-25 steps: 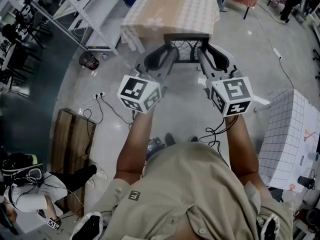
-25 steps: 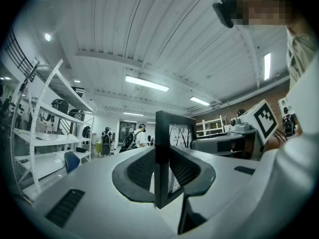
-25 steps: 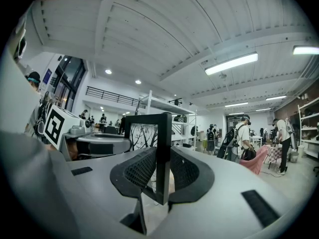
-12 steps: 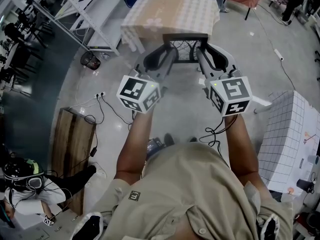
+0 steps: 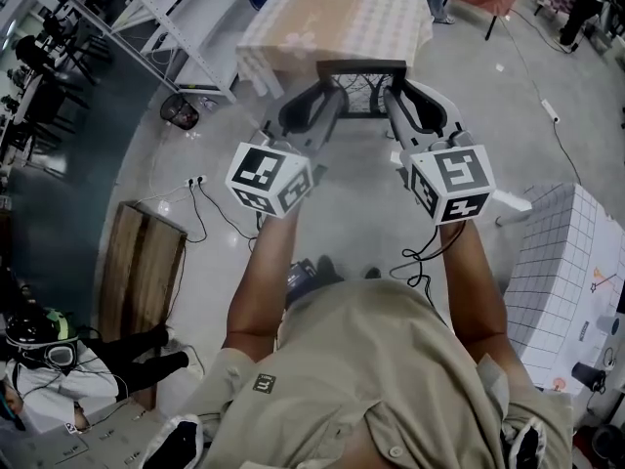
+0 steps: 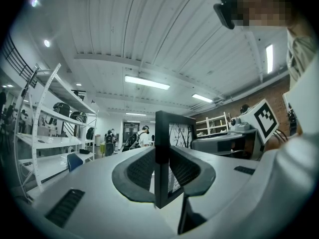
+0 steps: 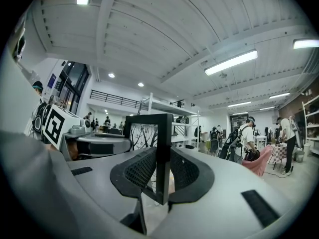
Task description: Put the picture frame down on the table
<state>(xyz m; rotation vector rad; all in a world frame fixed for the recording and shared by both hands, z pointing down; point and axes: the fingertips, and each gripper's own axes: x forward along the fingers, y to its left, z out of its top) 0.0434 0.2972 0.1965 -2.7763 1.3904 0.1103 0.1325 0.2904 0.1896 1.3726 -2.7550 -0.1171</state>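
Note:
A black picture frame (image 5: 359,81) with a print of bare trees hangs in the air between both grippers, upright. My left gripper (image 5: 327,106) is shut on its left side bar (image 6: 162,158). My right gripper (image 5: 394,106) is shut on its right side bar (image 7: 163,156). In the head view the frame is just in front of the near edge of a table with a checked cloth (image 5: 337,22), above the floor. In each gripper view the other gripper's marker cube shows beyond the frame.
A metal shelf rack (image 5: 146,13) stands left of the table, with a black basket (image 5: 180,112) on the floor beside it. A wooden bench (image 5: 137,281) lies at the left. A second, white gridded table (image 5: 571,272) stands at the right. Cables run over the floor.
The grippers and the frame have shifted slightly towards the table; the grip on the frame is unchanged.

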